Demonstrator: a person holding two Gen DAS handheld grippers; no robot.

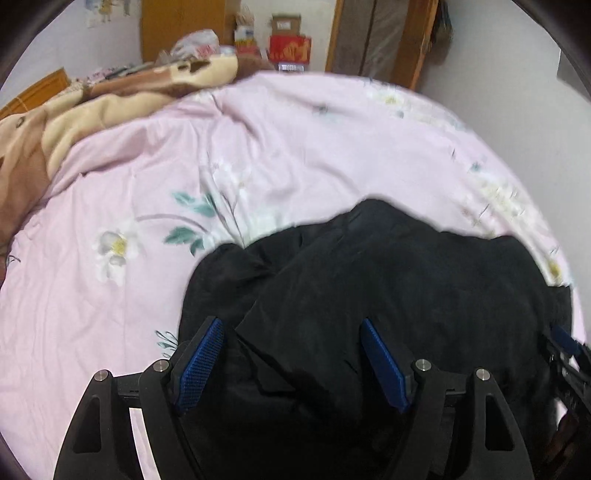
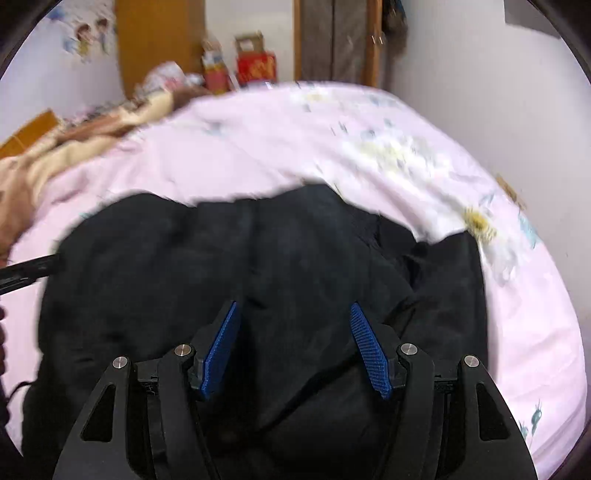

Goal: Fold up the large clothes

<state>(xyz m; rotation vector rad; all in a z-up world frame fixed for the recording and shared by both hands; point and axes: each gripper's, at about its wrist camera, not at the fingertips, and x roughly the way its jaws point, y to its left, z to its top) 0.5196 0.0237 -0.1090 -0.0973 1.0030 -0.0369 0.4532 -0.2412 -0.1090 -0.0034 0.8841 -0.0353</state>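
Observation:
A large black garment (image 1: 388,280) lies crumpled on the pink floral bedsheet (image 1: 155,184), near the bed's front edge. My left gripper (image 1: 290,326) hovers over the garment's left part, jaws wide and open, blue pads (image 1: 201,365) bare with nothing pinched. In the right wrist view the same black garment (image 2: 221,258) fills the middle, and my right gripper (image 2: 293,308) stands open above its centre, pads clear of the cloth. The right gripper's tip (image 1: 567,349) shows at the right edge of the left wrist view; the left gripper (image 2: 26,271) pokes in at the left edge of the right wrist view.
A tan and brown blanket (image 1: 55,125) is heaped at the bed's far left. Boxes and bags (image 1: 288,48) crowd the far side by a wooden cabinet (image 1: 184,29) and a door (image 1: 376,37). A white wall (image 2: 480,74) runs along the right side.

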